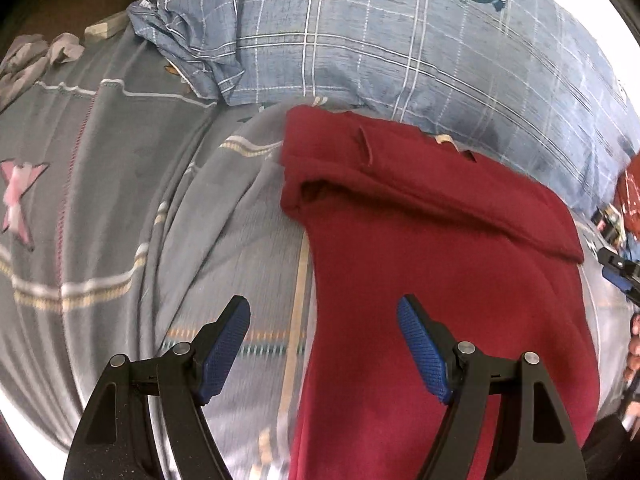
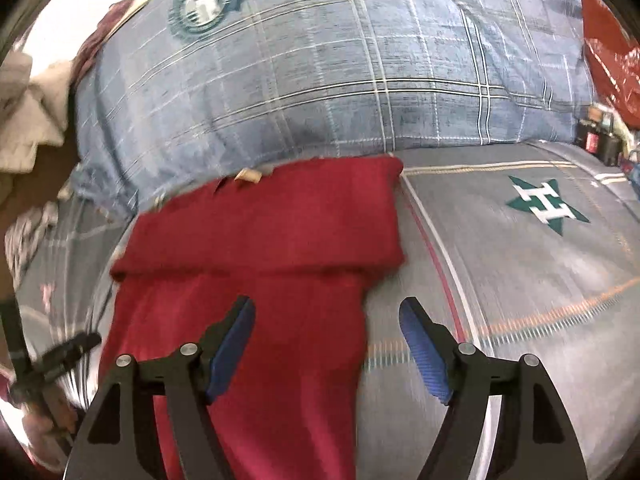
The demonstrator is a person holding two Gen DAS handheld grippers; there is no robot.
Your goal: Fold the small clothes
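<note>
A dark red garment point(image 1: 440, 280) lies flat on the grey bed sheet point(image 1: 120, 220), its far end folded back over itself into a thick band. It also shows in the right wrist view point(image 2: 260, 280). My left gripper point(image 1: 324, 344) is open and empty, hovering over the garment's left edge. My right gripper point(image 2: 326, 344) is open and empty, hovering over the garment's right edge. The right gripper shows at the right rim of the left wrist view point(image 1: 618, 272), and the left gripper blurred at the left rim of the right wrist view point(image 2: 52, 360).
A blue checked pillow point(image 1: 400, 40) lies just behind the garment, also in the right wrist view point(image 2: 320, 72). Crumpled grey cloth point(image 1: 36, 56) lies far left. A red bag point(image 2: 612, 64) and small items point(image 2: 600, 136) sit at far right. Pale clothes point(image 2: 28, 112) lie at left.
</note>
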